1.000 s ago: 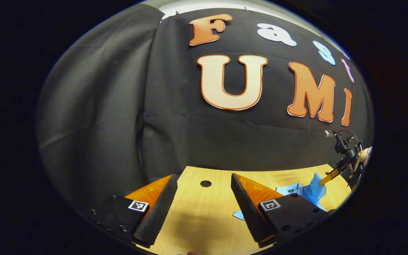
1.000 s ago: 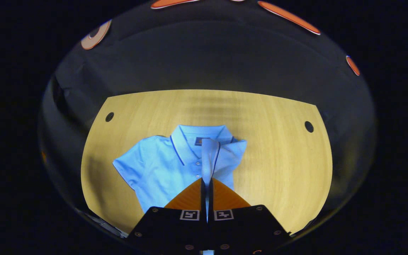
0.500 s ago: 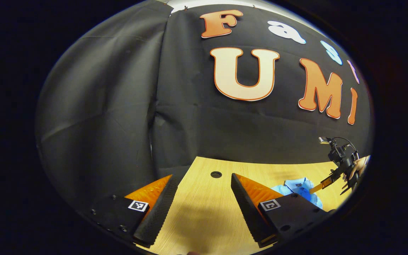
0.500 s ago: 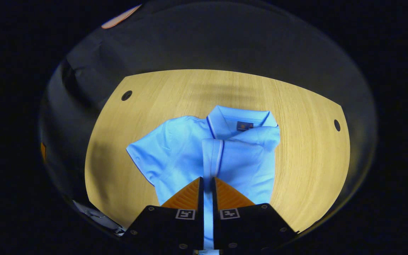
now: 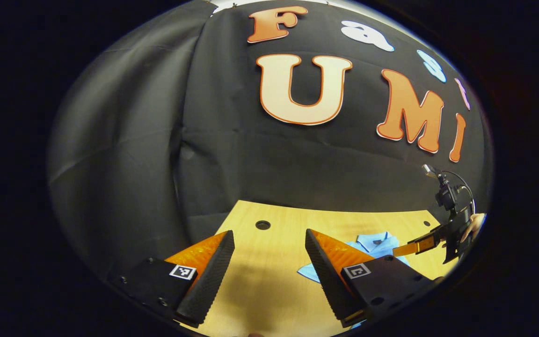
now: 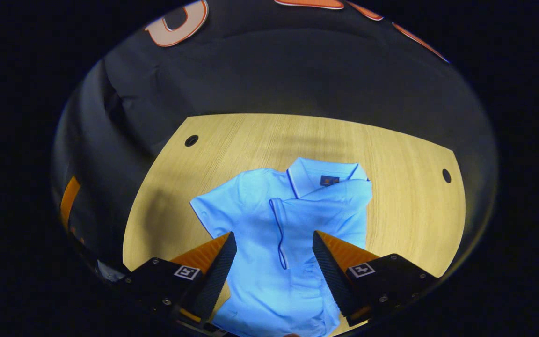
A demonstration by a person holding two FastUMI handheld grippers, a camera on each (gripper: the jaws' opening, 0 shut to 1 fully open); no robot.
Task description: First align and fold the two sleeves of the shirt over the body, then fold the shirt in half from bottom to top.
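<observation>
A light blue polo shirt lies flat on the wooden table, collar toward the far edge. Its right sleeve is folded over the body, its trimmed cuff edge running down the middle. The left sleeve still spreads out to the side. My right gripper hovers open above the shirt's lower body with nothing between its fingers. My left gripper is open over bare table at the left. In the left gripper view the shirt lies at the right, with the other gripper and a hand above it.
Two round holes sit near the table's far corners. The black cloth wall stands close behind the table's far edge. Bare wood extends around the shirt on both sides.
My right gripper let go of the sleeve, opened, and drew back; the sleeve now lies flat on the shirt's body. The left gripper only shifted slightly.
</observation>
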